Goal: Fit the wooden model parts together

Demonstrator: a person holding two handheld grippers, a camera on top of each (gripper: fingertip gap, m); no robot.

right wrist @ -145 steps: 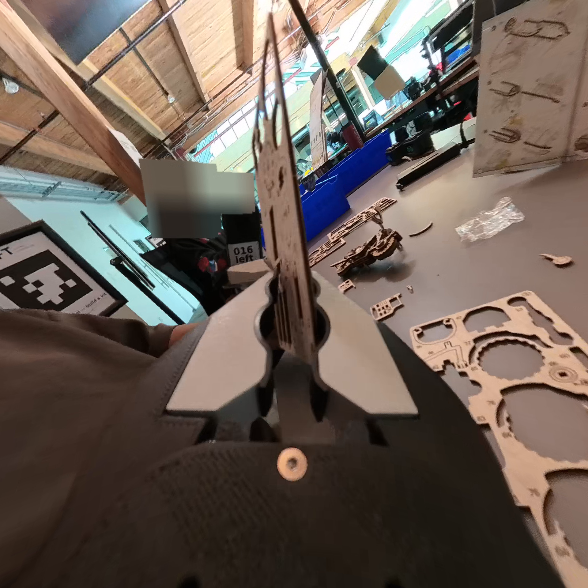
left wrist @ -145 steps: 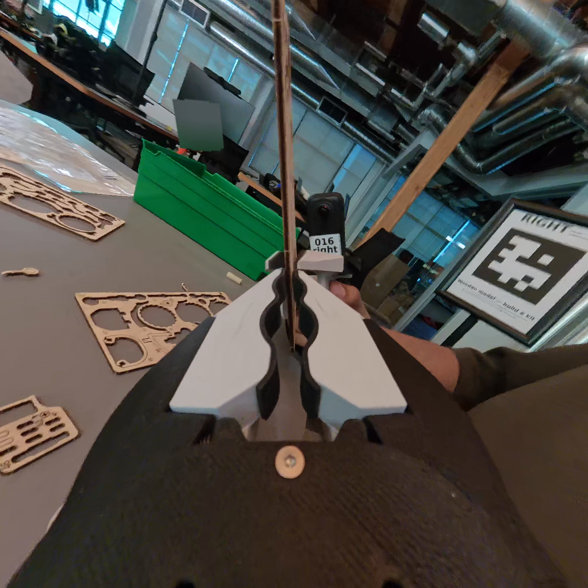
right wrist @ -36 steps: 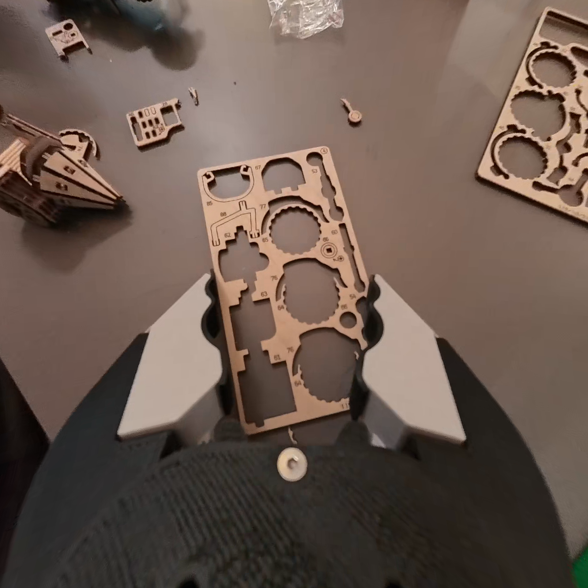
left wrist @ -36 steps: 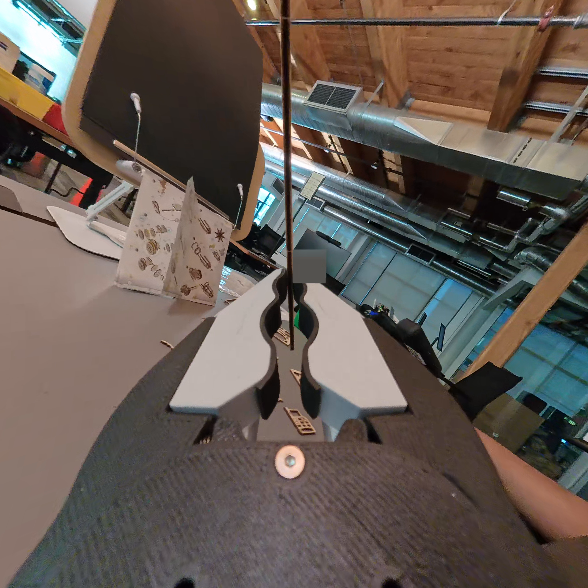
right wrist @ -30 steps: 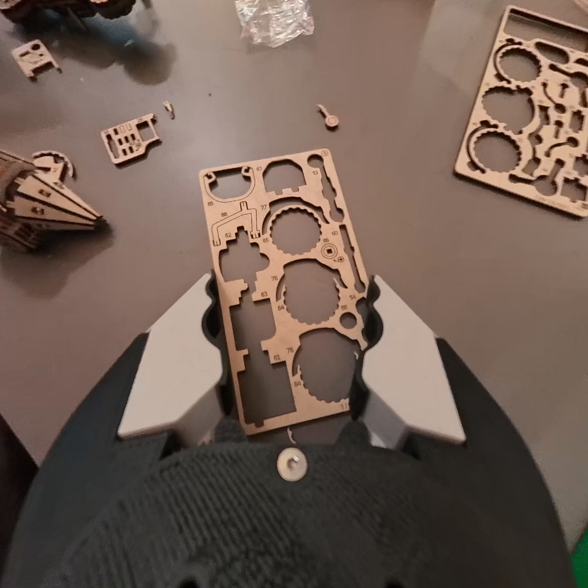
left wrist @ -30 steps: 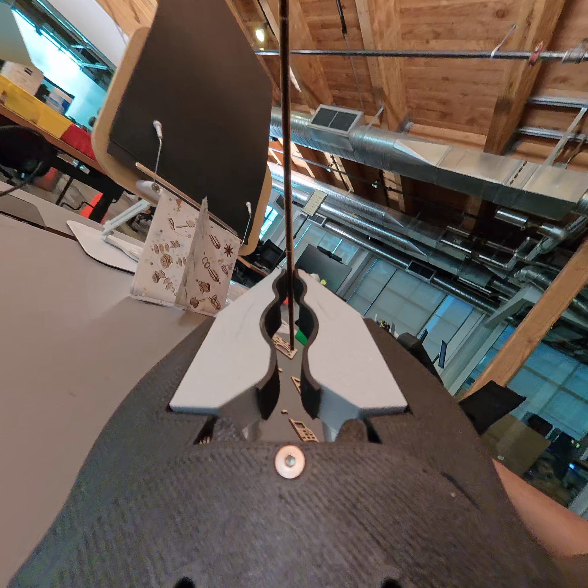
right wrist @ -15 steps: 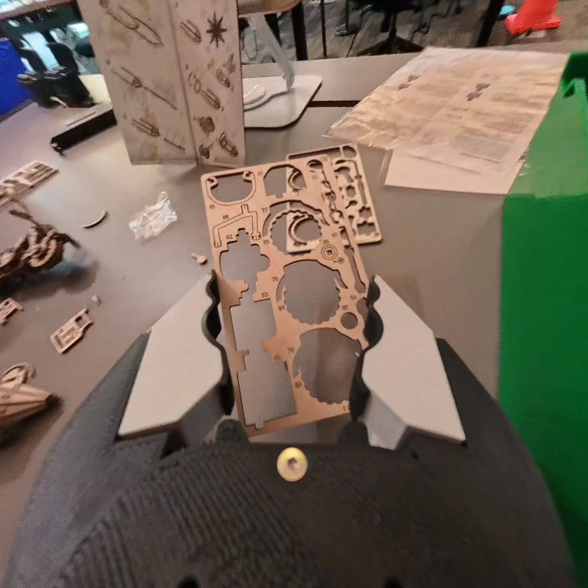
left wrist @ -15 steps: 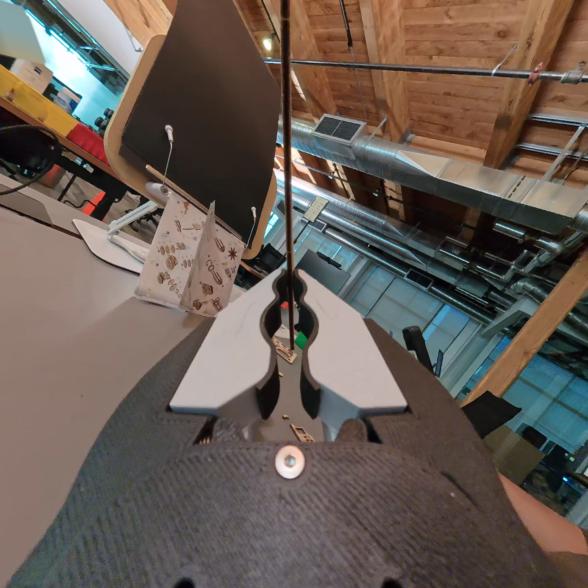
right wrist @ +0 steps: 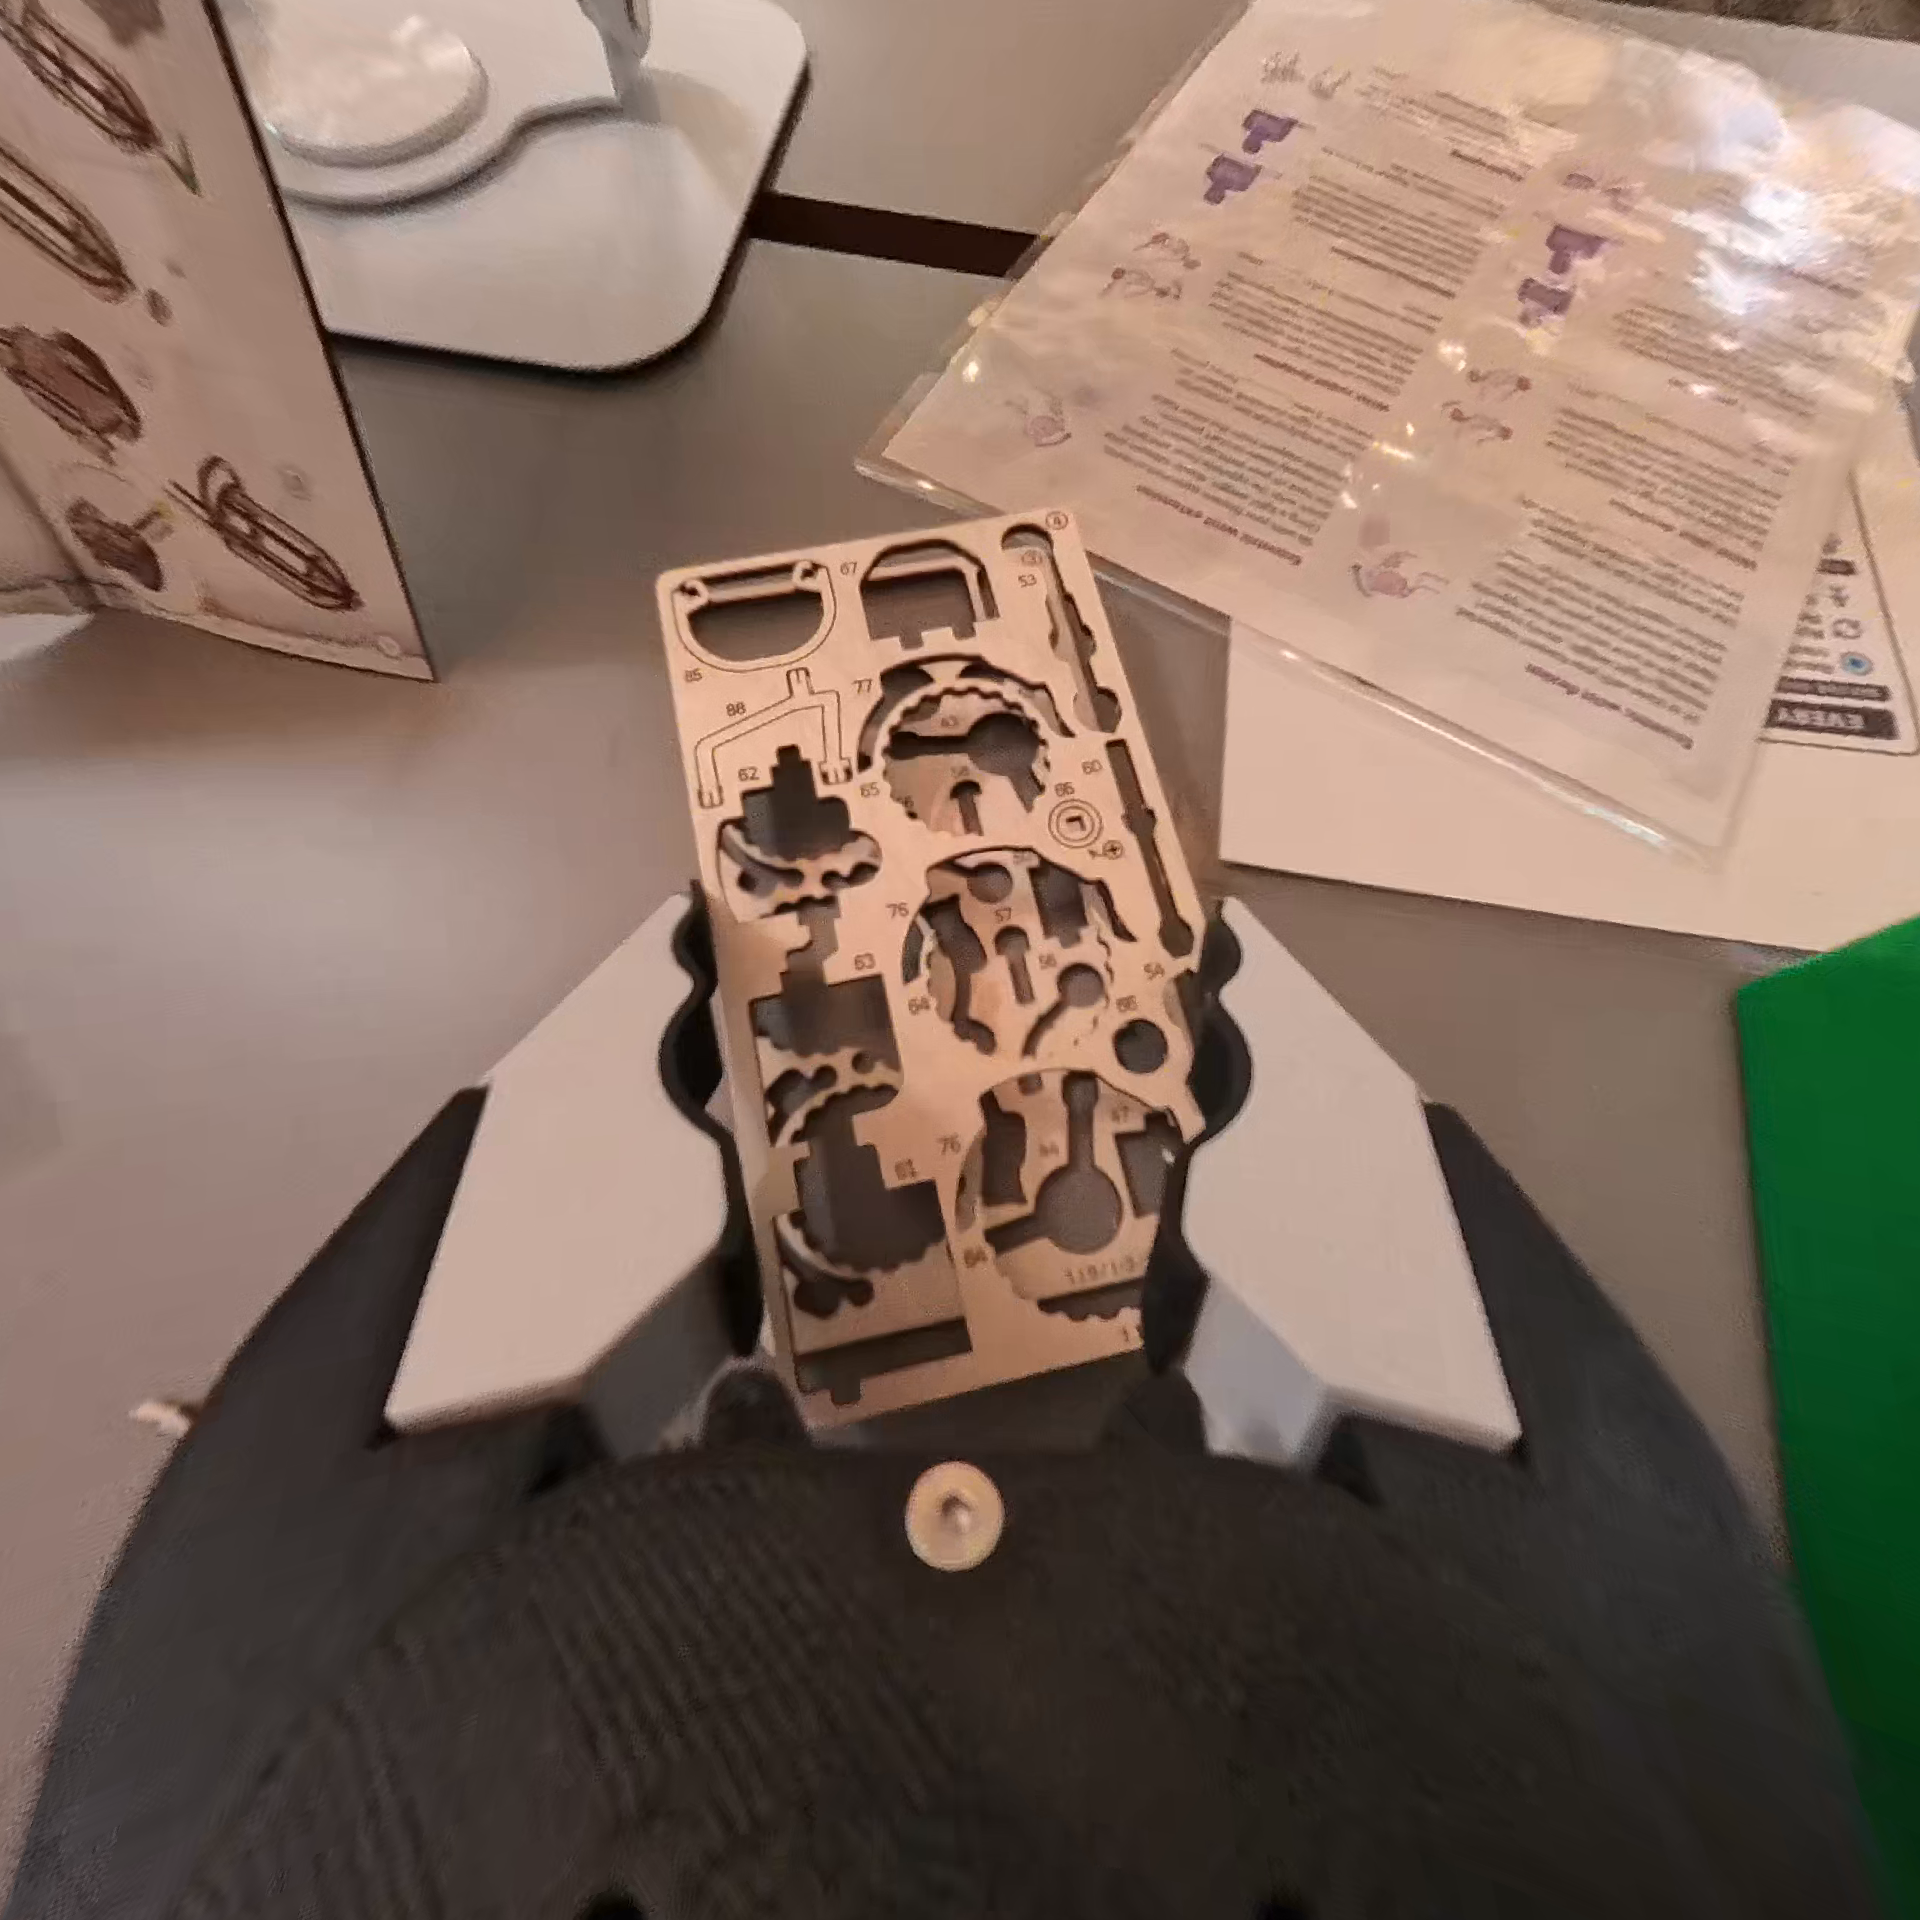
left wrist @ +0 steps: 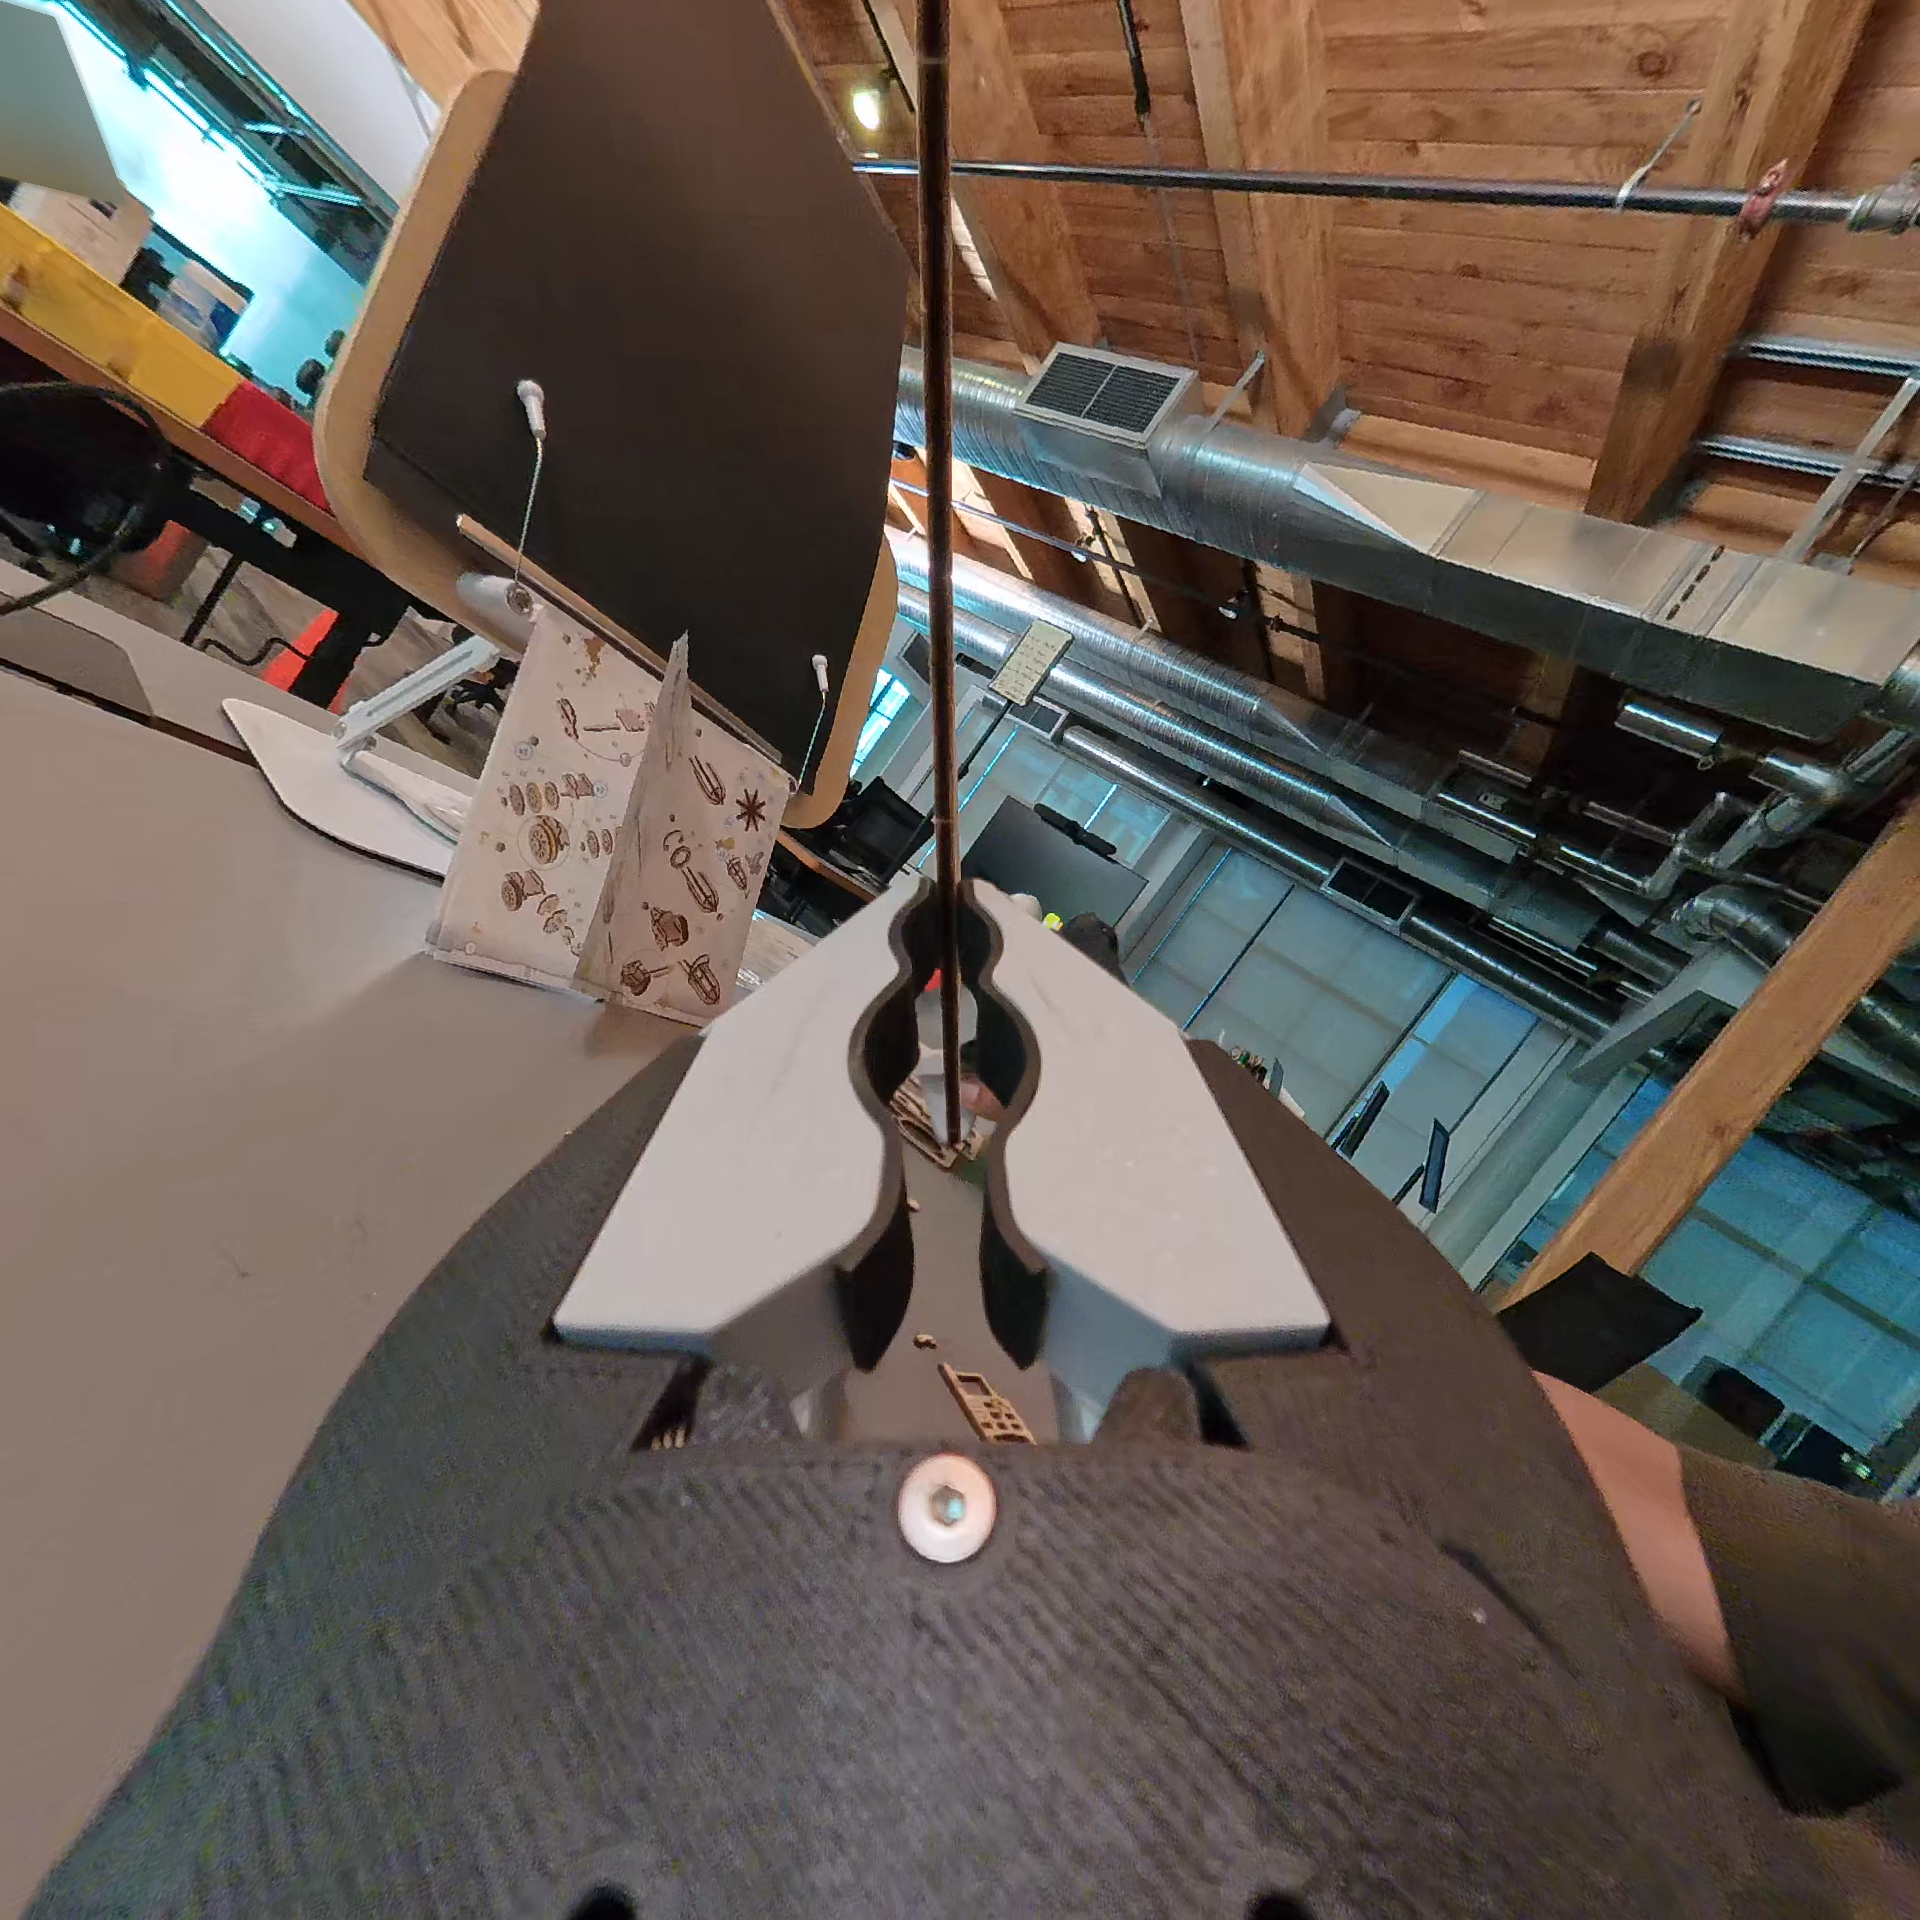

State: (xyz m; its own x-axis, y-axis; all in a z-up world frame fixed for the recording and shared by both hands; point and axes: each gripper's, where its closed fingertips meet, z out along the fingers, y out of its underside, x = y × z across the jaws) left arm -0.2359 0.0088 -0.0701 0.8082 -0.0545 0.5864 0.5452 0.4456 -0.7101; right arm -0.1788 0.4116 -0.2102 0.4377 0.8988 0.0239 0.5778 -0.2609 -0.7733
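My right gripper (right wrist: 951,1122) clamped the wooden parts sheet (right wrist: 935,935) by its long edges, long axis running to 12 o'clock over another sheet below. My left gripper (left wrist: 943,997) pinched a second thin sheet (left wrist: 935,468) edge-on, also rising to 12.

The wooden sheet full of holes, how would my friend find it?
Start at the right hand-held gripper, the big black thing with two grey fingers at the bottom of the right wrist view. The wooden sheet is clamped between them, above the grey table. Unlike the papers nearby, it is tan wood punched with gear-shaped holes.
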